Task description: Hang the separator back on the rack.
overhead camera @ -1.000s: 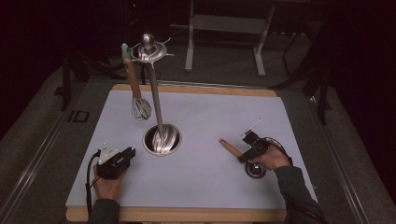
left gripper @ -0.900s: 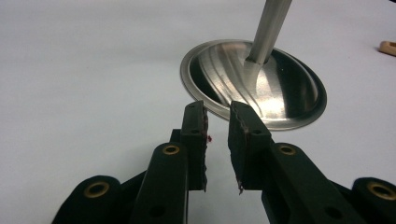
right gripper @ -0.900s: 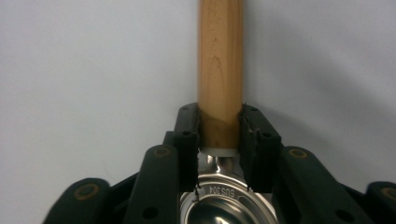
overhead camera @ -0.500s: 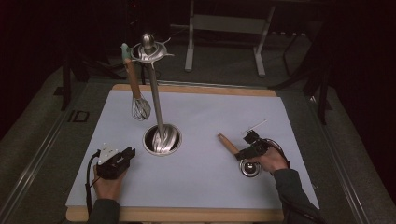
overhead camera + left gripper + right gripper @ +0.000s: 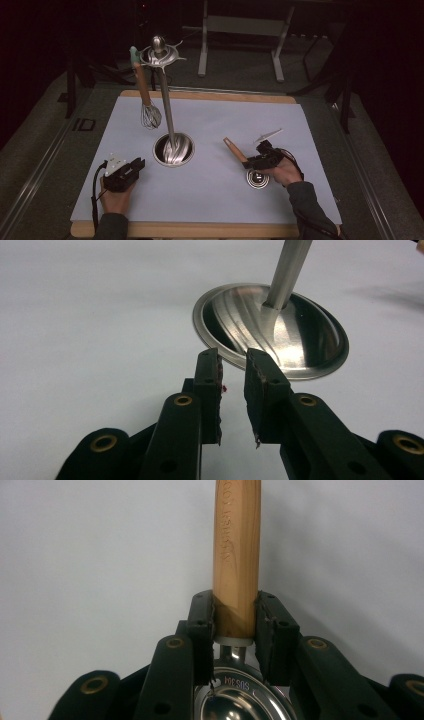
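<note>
Fingers of the right gripper [image 5: 235, 622] pinch the ladle [image 5: 237, 550] near the surface's right edge by its stiff wooden handle, a grippy hold; left gripper [image 5: 232, 385] fingers stand spread, empty.

We see the white mat [image 5: 210, 130] evenly bright while its surroundings sink into dark. Glare streaks the steel stand base [image 5: 280, 335] just beyond the fingertips [image 5: 212, 370]; nearest gripper parts blur softly.

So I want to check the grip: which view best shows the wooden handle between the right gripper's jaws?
The right gripper view: the wooden handle runs up between both jaws, pads pressing its sides. The high view shows the handle small, poking out from the right gripper. The left gripper view looks at the stand's metal base.
</note>
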